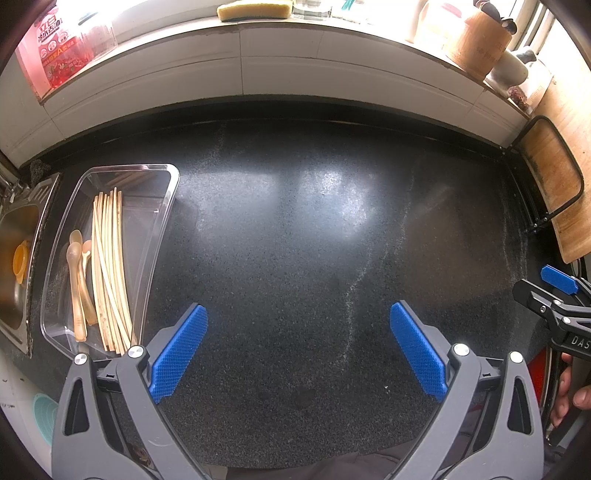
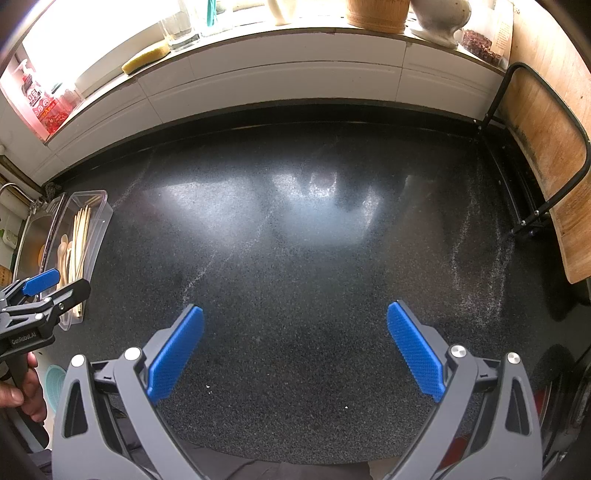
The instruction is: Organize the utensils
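Note:
A clear plastic tray [image 1: 164,206] stands on the dark speckled counter [image 1: 295,229] at the left, beside the sink. In it lie several pale chopsticks [image 1: 110,273] and a few translucent spoons [image 1: 77,280]. The tray also shows in the right wrist view [image 2: 100,221], with the chopsticks [image 2: 79,236] inside. My left gripper [image 1: 298,345] is open and empty, just right of the tray's near end. My right gripper [image 2: 295,349] is open and empty over bare counter. Each gripper shows at the edge of the other's view, the right one [image 1: 554,295] and the left one [image 2: 40,295].
A steel sink [image 1: 18,258] with an orange strainer lies left of the tray. A wooden cutting board [image 1: 554,177] in a black rack leans at the right. The windowsill holds a sponge [image 1: 255,9], a red bottle [image 1: 55,51], a wooden utensil holder [image 1: 480,40] and jars.

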A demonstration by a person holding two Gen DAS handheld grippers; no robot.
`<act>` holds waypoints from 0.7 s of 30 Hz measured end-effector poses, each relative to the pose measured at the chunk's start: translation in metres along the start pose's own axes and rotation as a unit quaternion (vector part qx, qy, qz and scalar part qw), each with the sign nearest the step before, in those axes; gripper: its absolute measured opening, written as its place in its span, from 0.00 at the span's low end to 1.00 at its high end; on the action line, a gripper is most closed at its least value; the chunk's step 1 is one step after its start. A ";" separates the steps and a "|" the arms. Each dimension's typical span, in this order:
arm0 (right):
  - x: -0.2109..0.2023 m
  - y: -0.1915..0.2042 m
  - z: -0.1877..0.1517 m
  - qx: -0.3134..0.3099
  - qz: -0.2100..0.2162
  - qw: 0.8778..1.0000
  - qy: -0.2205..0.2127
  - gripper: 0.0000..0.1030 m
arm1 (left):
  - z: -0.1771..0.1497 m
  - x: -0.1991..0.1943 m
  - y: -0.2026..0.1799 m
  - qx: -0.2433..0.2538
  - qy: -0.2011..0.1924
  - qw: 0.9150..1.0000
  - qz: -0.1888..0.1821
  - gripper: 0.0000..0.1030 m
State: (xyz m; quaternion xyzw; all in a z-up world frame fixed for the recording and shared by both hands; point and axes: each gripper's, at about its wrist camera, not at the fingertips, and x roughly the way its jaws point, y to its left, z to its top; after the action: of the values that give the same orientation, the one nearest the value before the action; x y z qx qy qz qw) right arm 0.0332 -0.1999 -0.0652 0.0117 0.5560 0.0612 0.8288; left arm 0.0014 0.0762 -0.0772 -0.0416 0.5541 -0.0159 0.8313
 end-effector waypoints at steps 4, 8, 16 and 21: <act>0.001 0.000 0.001 0.000 0.001 1.000 0.002 0.93 | 0.000 0.000 0.000 0.000 0.000 1.000 0.000 0.94; 0.002 -0.001 0.002 -0.002 0.002 1.000 0.001 0.93 | 0.000 0.001 0.000 0.000 0.000 1.000 0.000 0.94; 0.001 -0.001 0.001 -0.002 0.002 1.000 0.002 0.93 | 0.000 0.002 0.000 0.001 0.001 1.000 -0.001 0.94; 0.002 0.000 0.001 -0.002 0.002 1.000 0.002 0.93 | 0.000 0.002 0.001 0.002 0.002 1.000 -0.001 0.94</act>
State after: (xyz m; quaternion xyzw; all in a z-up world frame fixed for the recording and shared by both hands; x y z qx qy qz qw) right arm 0.0351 -0.1998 -0.0662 0.0110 0.5576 0.0642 0.8276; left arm 0.0020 0.0773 -0.0792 -0.0401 0.5554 -0.0182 0.8304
